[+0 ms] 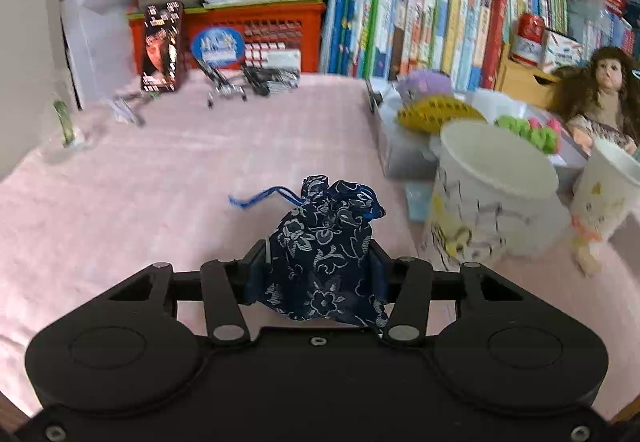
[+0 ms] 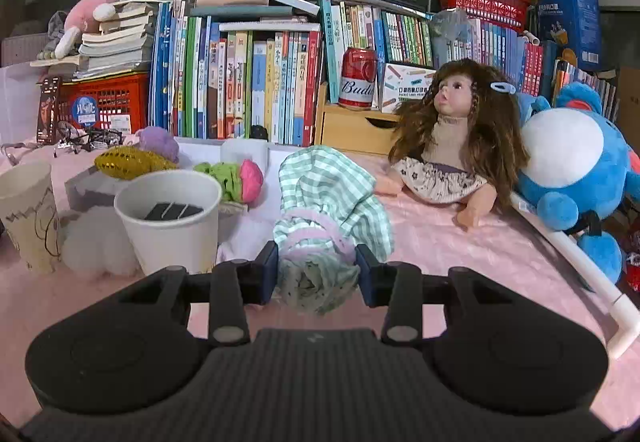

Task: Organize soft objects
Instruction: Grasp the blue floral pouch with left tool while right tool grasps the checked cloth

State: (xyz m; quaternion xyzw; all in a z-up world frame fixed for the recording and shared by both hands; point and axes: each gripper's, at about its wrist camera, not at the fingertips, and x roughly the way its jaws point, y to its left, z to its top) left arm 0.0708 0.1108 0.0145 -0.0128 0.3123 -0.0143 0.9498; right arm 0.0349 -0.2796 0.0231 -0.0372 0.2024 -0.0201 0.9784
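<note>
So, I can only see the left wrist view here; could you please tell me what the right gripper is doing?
Observer: The right gripper is closed on a green checked cloth bundle.
Operator: Thank you. Is anything inside the white paper cup nearest to it?
Observer: Yes, the white cup holds dark flat pieces; I cannot tell what they are.
Operator: And what sits beyond the doll on that side?
Observer: A blue plush toy with a white belly leans right beside the doll.
</note>
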